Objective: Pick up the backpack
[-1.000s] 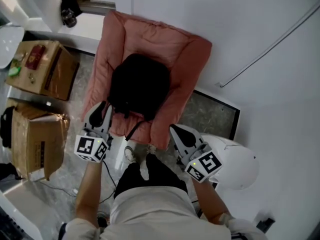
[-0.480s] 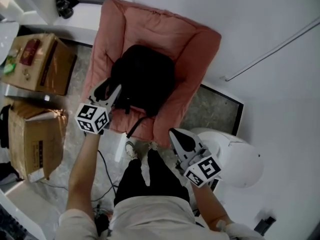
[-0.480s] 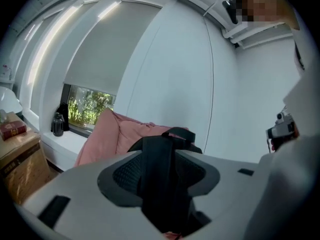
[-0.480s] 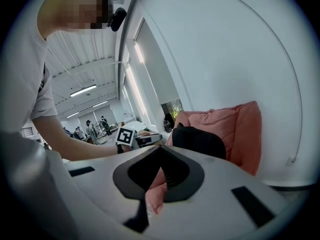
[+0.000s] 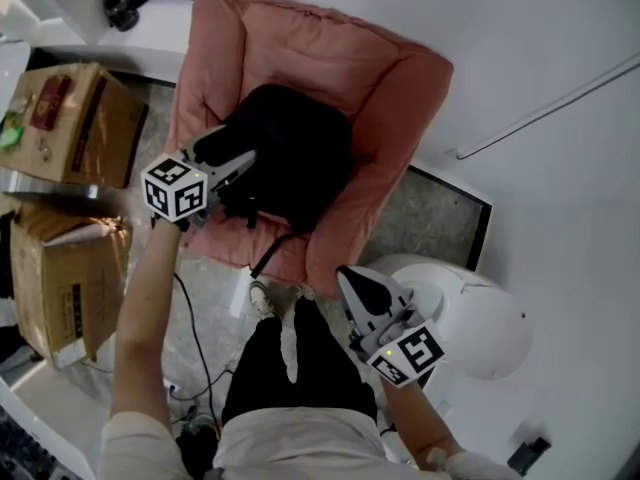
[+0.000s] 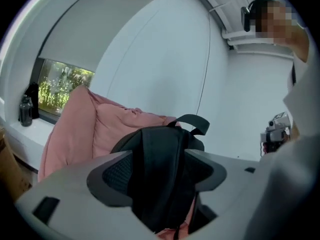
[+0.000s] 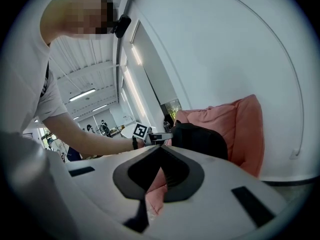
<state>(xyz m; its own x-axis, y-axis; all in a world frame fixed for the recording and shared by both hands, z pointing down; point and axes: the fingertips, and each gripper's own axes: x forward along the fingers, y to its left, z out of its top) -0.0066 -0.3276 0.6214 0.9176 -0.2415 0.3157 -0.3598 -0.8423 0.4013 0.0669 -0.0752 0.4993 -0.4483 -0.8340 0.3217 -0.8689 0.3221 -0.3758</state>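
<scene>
left gripper's [image 5: 236,152] jaws just widening, backpack [image 5: 298,153] between them.

head view: steeply down, from above
left gripper view: close up on backpack [image 6: 161,176]
right gripper view: farther off, same backpack

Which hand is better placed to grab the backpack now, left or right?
Left. The left claw has just been opening its jaws, and the backpack sits between them, ungripped. The right claw is shut and hangs apart from the backpack.
</scene>
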